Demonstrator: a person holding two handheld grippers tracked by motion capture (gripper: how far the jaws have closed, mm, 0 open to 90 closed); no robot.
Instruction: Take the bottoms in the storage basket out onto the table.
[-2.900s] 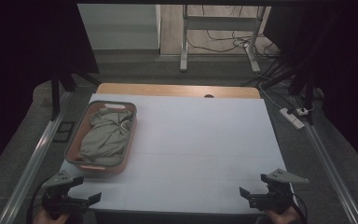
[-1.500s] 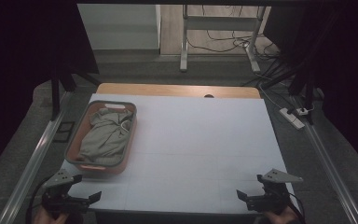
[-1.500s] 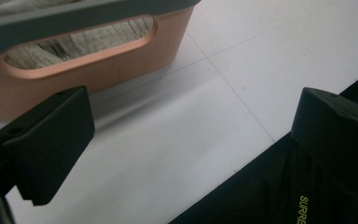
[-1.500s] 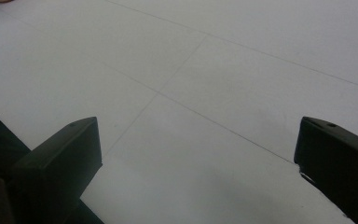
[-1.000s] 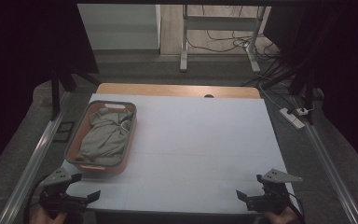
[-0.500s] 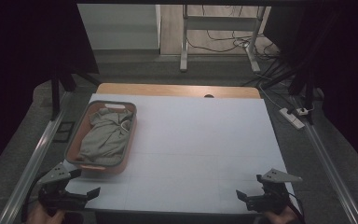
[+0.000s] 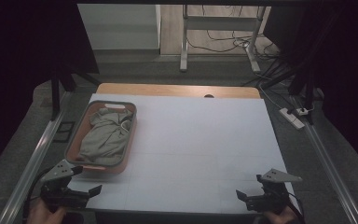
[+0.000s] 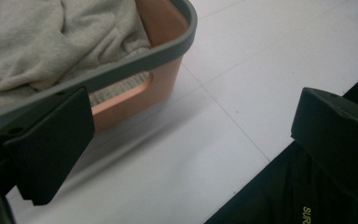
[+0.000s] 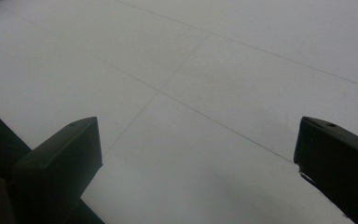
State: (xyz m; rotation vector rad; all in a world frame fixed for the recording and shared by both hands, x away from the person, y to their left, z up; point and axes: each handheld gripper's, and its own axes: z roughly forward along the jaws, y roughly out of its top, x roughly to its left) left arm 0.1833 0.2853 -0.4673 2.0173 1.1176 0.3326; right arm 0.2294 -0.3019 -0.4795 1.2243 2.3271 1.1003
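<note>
Grey-rimmed and orange-walled, the laundry basket [image 7: 101, 135] sits just ahead of the left gripper [image 7: 77, 186], its near corner beside the left jaw, a crumpled grey garment [image 7: 103, 137] heaped inside — likely the thing to be pulled out. Jaws stand wide, holding nothing, ready to reach in. The right gripper [image 7: 256, 189] hovers well apart over bare white tabletop [image 7: 200, 140], jaws equally wide — probably waiting to help.

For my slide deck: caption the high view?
Grey garment in basket; open left gripper nearby.
</note>
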